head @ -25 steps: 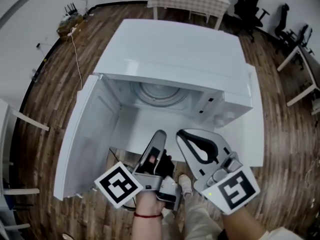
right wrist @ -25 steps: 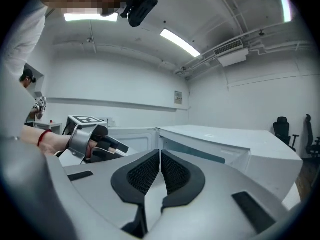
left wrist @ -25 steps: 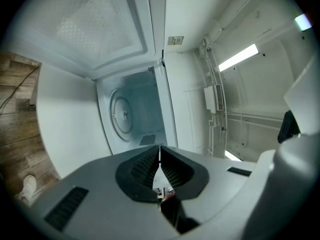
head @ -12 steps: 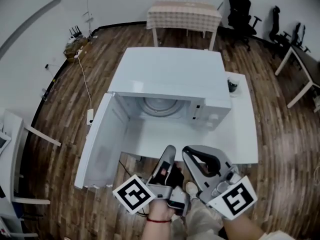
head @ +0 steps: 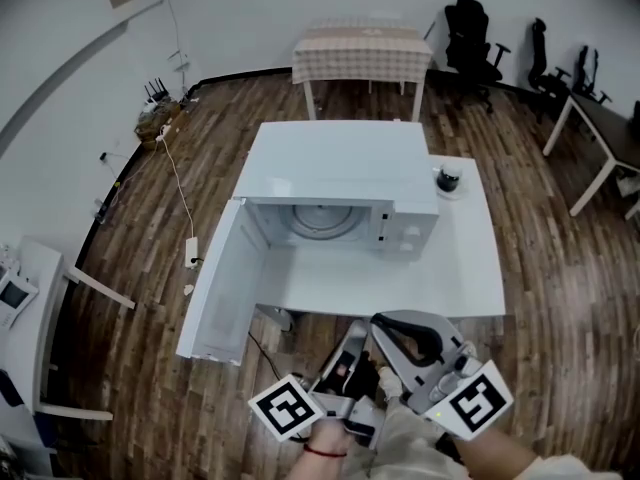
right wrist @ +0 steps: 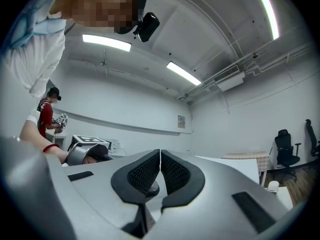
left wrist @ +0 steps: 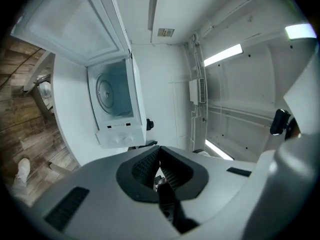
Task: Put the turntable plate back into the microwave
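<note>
The white microwave (head: pixel 345 163) stands on a white table (head: pixel 470 268) with its door (head: pixel 220 283) swung open to the left. The round turntable plate (head: pixel 322 220) lies flat on the floor of the cavity, and the left gripper view also shows the plate (left wrist: pixel 107 91) inside. Both grippers hang well short of the table's front edge, over the wooden floor. My left gripper (head: pixel 357 330) is shut and empty, its pads (left wrist: pixel 172 168) meeting. My right gripper (head: pixel 382 320) sits beside it, also shut with nothing between its pads (right wrist: pixel 145 171).
A small dark cup (head: pixel 449 179) stands on the table right of the microwave. A cable (head: pixel 178 193) runs across the floor at the left. A cloth-covered table (head: pixel 362 43) and office chairs (head: pixel 468 23) stand at the back. Another person (right wrist: pixel 47 116) is far off.
Both grippers and the head camera have drawn back and up from the microwave, which now looks smaller and farther. The plate stays inside the cavity.
</note>
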Available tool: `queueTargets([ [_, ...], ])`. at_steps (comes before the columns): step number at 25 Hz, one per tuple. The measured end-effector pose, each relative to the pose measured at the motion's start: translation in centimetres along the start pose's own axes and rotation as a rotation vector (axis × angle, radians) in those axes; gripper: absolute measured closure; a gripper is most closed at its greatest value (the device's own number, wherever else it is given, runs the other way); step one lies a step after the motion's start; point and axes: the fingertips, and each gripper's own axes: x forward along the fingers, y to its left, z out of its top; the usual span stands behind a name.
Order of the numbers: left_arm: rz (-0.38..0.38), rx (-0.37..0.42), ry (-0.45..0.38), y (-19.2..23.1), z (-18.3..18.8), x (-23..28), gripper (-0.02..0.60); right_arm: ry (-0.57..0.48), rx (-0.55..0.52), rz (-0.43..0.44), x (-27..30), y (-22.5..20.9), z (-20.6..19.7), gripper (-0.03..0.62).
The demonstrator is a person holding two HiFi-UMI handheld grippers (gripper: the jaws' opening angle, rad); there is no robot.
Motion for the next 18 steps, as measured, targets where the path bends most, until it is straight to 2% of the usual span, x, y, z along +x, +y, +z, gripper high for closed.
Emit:
queueTargets([
  [18,-0.099,0.026,0.094,-4.5,-4.2,-3.9,0.58,-0.05,-0.006,0.003,-4.4,4.3,2.6,0.559],
])
